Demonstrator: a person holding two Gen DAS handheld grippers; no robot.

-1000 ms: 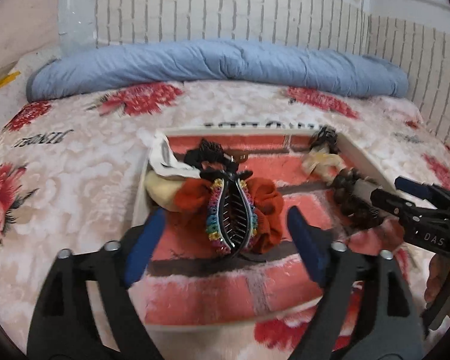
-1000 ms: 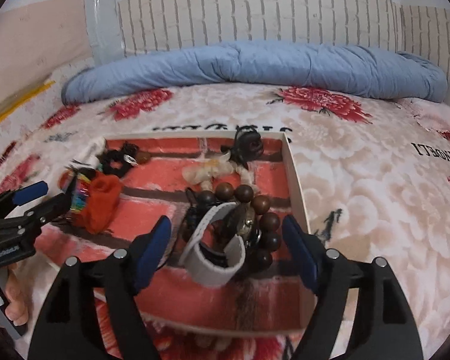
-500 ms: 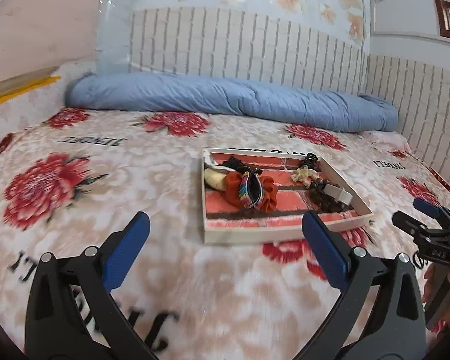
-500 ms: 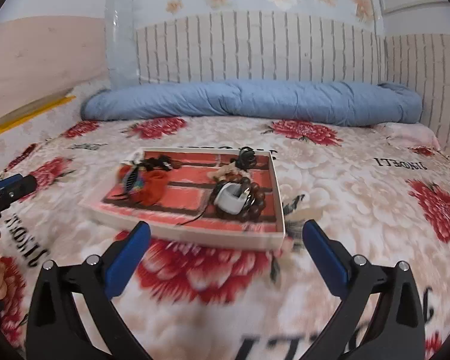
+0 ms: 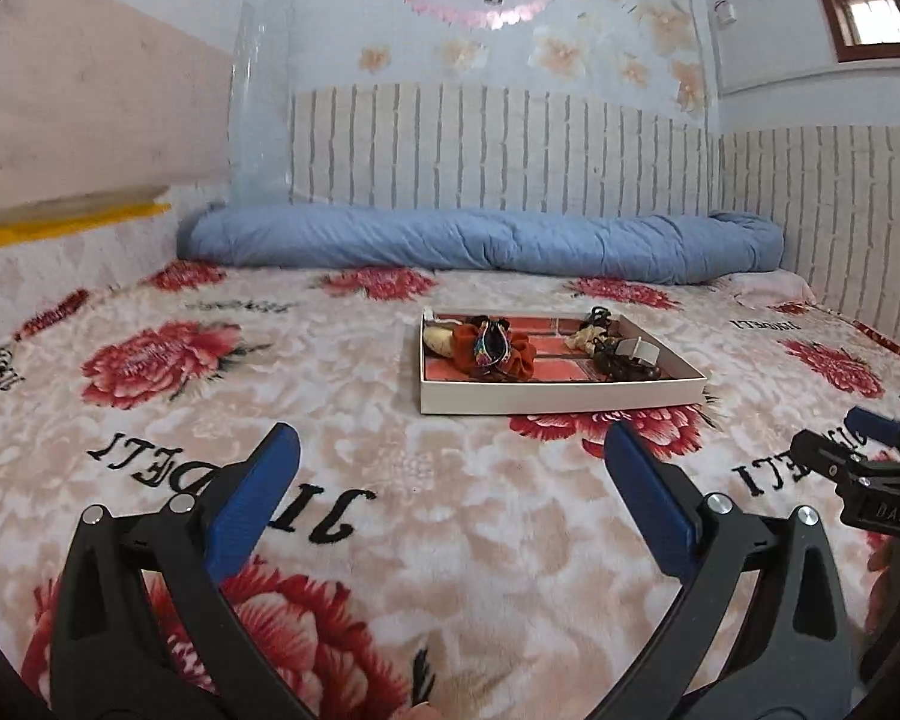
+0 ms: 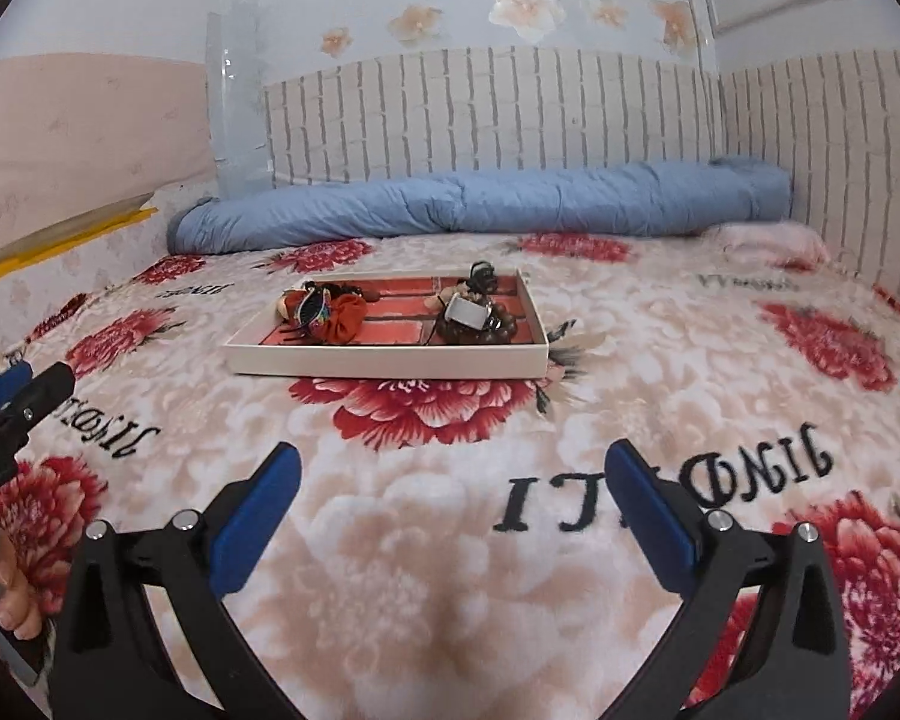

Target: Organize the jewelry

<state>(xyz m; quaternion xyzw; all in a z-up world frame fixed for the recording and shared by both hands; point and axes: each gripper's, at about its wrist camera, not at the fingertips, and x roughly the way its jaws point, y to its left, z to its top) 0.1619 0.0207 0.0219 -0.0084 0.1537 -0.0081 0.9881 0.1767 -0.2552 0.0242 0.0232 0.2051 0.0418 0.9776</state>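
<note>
Floral blanket covers bed w/ blue rolled quilt at rear; white tray of jewelry sits mid-bed; left gripper & right gripper both spread wide, empty, well short of tray; window clear only in left view

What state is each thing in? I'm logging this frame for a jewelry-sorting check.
left gripper: open, empty, away from the tray.
right gripper: open, empty.
tray: flat on the blanket, uncovered.
orange scrunchie: in the tray's left part.
bead bracelet: in the tray's right part.
blue quilt: rolled along the wall.
</note>
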